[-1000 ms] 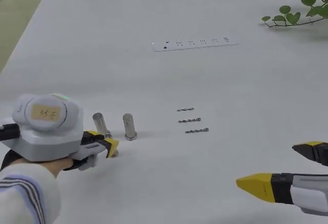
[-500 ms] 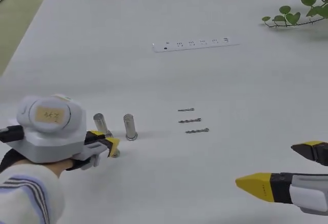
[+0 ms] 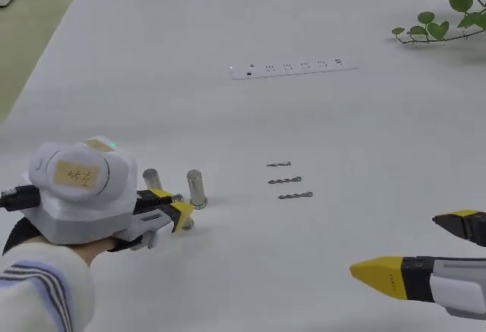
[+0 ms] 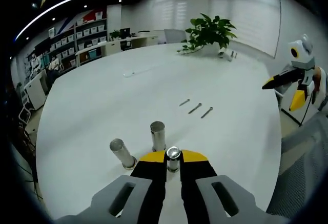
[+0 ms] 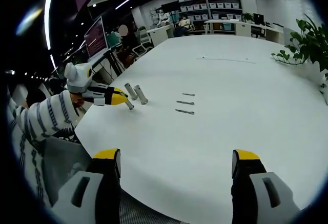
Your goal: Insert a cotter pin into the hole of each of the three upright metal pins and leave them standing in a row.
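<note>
Left claw (image 4: 173,161) clenched on metal pin (image 4: 173,154), carried slightly rightward, right claw (image 5: 177,156) still released

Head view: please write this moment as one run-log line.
left gripper: shut on silver cylindrical metal pin | two more pins: upright | three thin metal cotter pins: lying untouched | right gripper: open

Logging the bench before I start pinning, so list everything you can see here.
table: one, white, under everything.
metal pins: three, silver, near left; two stand free, one in the left gripper.
cotter pins: three, silver, loose in a row, centre.
power strip: one, white, far centre.
plant: one, green, far right corner.
left gripper: yellow-tipped, shut on a metal pin.
right gripper: yellow-tipped, open, near right.
sleeve: one, striped, bottom left.
</note>
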A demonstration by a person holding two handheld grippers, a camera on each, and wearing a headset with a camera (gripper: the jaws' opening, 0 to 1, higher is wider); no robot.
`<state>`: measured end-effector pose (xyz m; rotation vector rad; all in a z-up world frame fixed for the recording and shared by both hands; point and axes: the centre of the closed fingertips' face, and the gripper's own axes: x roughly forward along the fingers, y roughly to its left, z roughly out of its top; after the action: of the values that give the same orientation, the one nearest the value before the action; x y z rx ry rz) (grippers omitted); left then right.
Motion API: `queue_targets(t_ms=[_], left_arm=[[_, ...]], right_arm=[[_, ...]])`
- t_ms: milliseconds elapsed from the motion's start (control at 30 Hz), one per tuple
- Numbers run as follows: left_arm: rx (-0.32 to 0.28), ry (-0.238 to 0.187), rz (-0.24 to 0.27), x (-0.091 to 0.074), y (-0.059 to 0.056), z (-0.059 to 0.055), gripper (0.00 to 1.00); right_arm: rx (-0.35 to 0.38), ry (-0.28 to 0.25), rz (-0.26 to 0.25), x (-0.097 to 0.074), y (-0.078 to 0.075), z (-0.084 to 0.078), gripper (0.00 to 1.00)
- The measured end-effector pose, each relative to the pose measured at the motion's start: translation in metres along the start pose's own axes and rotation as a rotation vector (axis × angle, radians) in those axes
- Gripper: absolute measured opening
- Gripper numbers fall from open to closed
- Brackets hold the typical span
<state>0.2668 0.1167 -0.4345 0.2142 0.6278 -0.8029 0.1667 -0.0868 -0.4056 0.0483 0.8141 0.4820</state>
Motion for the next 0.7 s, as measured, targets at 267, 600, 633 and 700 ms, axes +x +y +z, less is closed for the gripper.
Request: queue_targets(t_ms=[267,600,633,700], left_arm=[[0.174,-0.017,-0.085,-0.004,-0.020,0.012,0.05],[0.319,-0.003,-0.220,-0.007,-0.049,0.008,0.05],[0.323,0.001,-0.226,-0.007,-0.052,0.008,0.05],[0.325,-0.004,-0.241,-0.007,-0.055,0.007,0.05]], right_arm=[[-0.003,-0.010,0.010,0.000,0.003,0.001,0.89],[-0.002,-0.012,0.014,0.000,0.003,0.001,0.89],[-0.002,-0.011,0.014,0.000,0.003,0.001,0.89],[0.003,-0.010,0.013,0.000,0.002,0.001,0.89]])
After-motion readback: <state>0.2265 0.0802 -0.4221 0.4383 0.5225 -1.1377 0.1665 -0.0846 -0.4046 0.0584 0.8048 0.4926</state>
